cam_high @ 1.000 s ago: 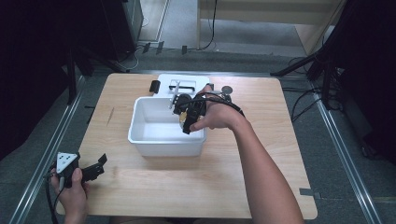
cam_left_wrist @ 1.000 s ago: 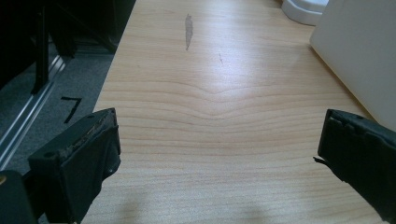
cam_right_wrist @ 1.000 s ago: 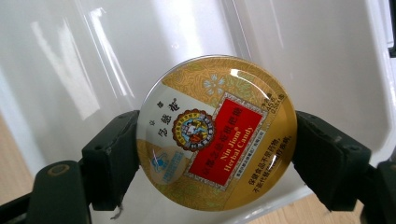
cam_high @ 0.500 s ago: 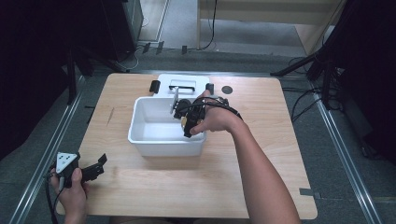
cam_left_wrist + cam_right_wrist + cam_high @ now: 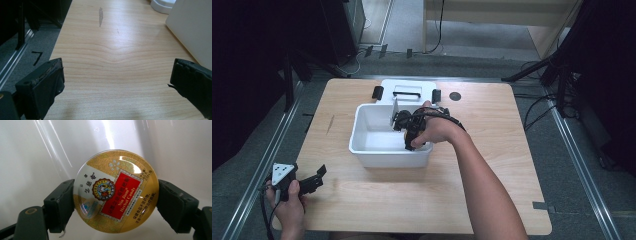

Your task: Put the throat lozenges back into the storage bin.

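From the high view, the right gripper (image 5: pixel 408 131) reaches down into the white rectangular plastic bin (image 5: pixel 362 131) at the middle of the pale wooden table (image 5: pixel 492 170), near the bin's right wall. A white lid with a black handle and black clips (image 5: pixel 407 91) lies flat just behind the bin. The left gripper (image 5: pixel 307 182) rests low at the table's near-left corner, well apart from the work.

The left gripper view shows its black jaws spread wide over bare wood — nothing between them — with the bin's outer wall at the right edge.

In the right gripper view, the jaws clamp the rim of a round gold-and-red herbal candy tin (image 5: pixel 115 191) on both sides, its face to the camera, white bin wall behind it.

The step in hand looks like placing the tin into the bin. The next move likely calls for lowering it to the floor of the bin, then spreading the jaws and lifting clear.
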{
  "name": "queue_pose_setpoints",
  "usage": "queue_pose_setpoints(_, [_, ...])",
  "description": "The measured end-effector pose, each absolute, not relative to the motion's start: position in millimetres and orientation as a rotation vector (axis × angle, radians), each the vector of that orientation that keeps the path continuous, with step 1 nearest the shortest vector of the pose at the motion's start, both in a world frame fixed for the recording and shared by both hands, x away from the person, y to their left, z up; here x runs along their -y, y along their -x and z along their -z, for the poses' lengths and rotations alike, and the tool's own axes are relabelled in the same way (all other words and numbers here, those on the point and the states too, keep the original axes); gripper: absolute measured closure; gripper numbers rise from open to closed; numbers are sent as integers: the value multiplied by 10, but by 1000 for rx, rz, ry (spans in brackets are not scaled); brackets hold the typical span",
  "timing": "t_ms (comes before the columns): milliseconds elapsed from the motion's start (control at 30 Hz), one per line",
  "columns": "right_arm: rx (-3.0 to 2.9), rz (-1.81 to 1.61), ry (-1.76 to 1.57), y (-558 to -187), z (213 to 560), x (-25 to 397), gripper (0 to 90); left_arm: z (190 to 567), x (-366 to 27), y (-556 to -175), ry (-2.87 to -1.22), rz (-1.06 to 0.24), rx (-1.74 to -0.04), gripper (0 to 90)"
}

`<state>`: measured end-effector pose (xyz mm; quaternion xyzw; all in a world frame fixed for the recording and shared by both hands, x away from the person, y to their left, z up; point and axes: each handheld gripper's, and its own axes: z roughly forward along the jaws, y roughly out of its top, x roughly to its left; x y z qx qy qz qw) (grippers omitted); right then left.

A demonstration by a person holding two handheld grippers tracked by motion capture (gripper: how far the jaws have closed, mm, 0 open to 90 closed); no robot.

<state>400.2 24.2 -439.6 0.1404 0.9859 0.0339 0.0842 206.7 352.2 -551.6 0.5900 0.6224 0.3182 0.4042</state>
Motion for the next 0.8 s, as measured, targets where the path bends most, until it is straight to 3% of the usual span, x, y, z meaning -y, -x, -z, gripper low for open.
queue_pose_setpoints(433, [-2948,-90,-482,-4032,4402,-234,142,5516,-3523,-2066,-1488,-802,-1571,0])
queue_pose_setpoints(800, [-2892,-251,-562,-3975,4145,-150,140,5515,-3519,-2066,-1492,-806,-1571,0])
